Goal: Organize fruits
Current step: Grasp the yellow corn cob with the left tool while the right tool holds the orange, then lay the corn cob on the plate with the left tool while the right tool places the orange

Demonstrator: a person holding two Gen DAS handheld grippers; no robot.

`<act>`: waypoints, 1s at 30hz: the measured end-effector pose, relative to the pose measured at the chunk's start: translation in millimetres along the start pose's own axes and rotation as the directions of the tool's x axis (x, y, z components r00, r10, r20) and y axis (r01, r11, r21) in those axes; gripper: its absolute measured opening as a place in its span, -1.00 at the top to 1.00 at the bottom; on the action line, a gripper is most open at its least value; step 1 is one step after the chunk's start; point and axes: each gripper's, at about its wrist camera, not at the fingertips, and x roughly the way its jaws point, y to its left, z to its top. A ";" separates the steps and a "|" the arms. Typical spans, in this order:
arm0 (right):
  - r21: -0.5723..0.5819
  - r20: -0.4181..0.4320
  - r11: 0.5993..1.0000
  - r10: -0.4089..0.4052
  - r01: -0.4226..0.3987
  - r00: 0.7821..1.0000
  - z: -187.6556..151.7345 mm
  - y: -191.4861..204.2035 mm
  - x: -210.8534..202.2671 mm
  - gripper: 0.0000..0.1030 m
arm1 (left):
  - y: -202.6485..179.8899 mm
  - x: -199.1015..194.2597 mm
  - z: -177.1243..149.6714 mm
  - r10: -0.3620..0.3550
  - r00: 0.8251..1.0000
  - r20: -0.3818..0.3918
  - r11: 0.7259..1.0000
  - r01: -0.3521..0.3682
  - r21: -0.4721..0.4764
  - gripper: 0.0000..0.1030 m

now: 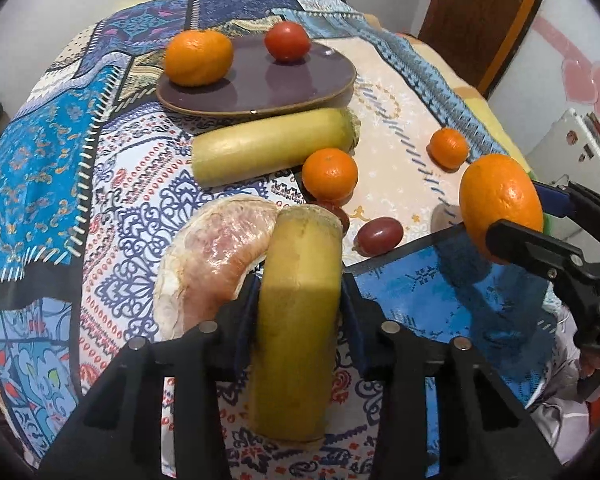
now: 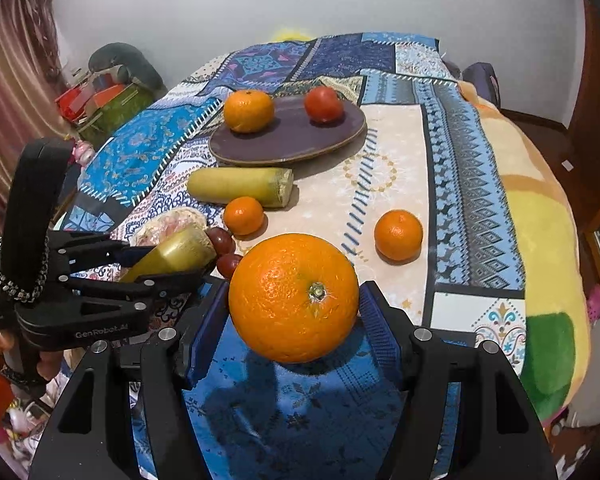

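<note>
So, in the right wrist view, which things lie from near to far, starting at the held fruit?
Big orange in the right gripper → small mandarin → yellow piece → purple plate → tomato

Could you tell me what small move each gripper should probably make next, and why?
Probably carry both fruits across to the purple plate. The left gripper is clamped on a yellow cut piece, and the right gripper holds the large orange clear of the cloth; the plate, holding a mandarin and tomato, has bare room.
</note>
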 end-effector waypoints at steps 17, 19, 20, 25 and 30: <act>-0.020 0.098 0.998 -0.049 0.052 0.994 32.2 -3.4 -23.6 -0.22 | 15.7 -86.2 21.9 0.025 0.972 0.234 0.998 -0.012 -0.055 0.30; -0.023 0.113 0.998 -0.053 0.056 0.992 38.7 -3.9 -25.2 -0.22 | 15.1 -89.6 28.6 0.020 0.968 0.249 0.998 -0.006 -0.056 0.30; -0.025 0.119 0.998 -0.055 0.058 0.991 41.9 -4.3 -25.7 -0.22 | 15.3 -90.3 30.3 0.018 0.967 0.255 0.998 -0.004 -0.056 0.29; -0.033 0.151 0.997 -0.060 0.066 0.987 57.8 -6.2 -26.4 -0.22 | 16.0 -90.2 47.5 0.007 0.961 0.276 0.998 0.008 -0.055 0.29; -0.043 0.176 0.997 -0.060 0.069 0.983 72.8 -5.9 -23.2 -0.22 | 15.3 -85.4 62.0 0.004 0.959 0.285 0.999 0.010 -0.049 0.29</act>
